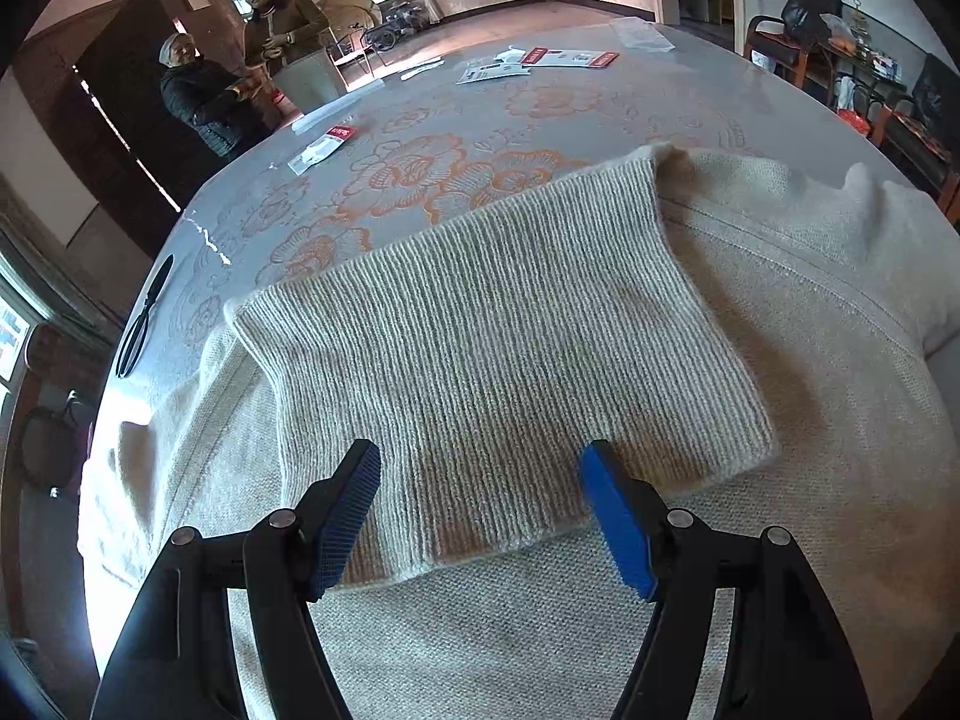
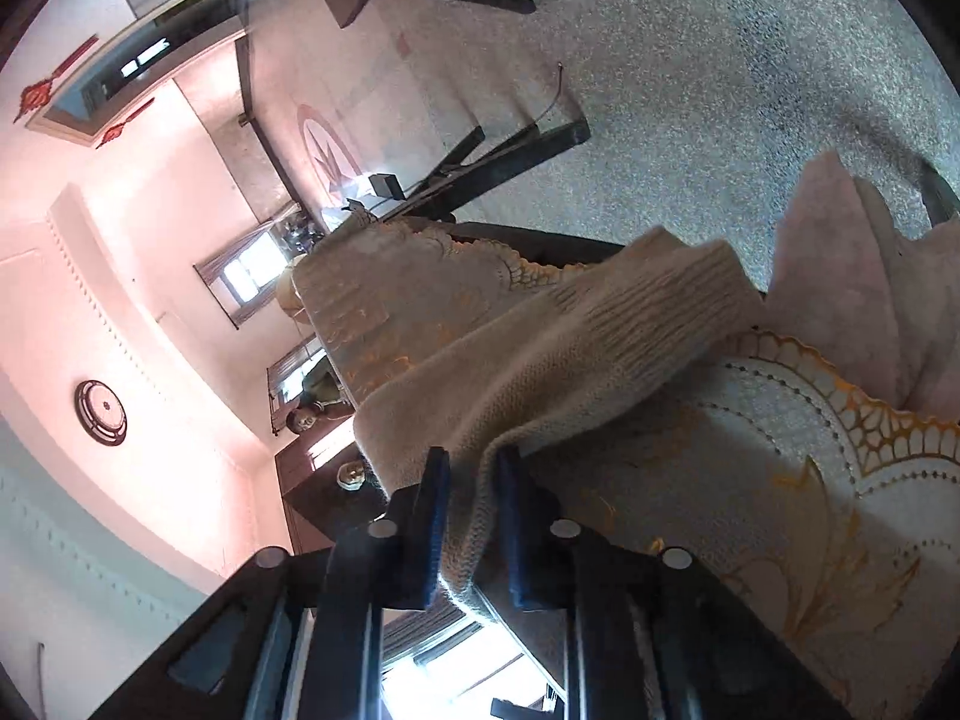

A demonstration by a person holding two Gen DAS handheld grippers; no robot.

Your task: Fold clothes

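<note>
The cream sweater point(image 1: 540, 570) lay spread on the flowered surface point(image 1: 420, 138), its ribbed collar point(image 1: 498, 360) mid-frame between the released left tool point(image 1: 480, 516), while the right tool point(image 2: 471, 516) clenched a lifted sleeve point(image 2: 570, 360), so folding looked partway.

Cream knit wool-like sweater point(image 1: 750, 324): matt, fuzzy, ribbed collar panel point(image 1: 498, 360). Glossy smooth floral table cover point(image 1: 420, 138). Black matt plastic gripper arms, blue ridged rubbery pads point(image 1: 351, 516). Speckled stone-like floor point(image 2: 720, 60).
</note>
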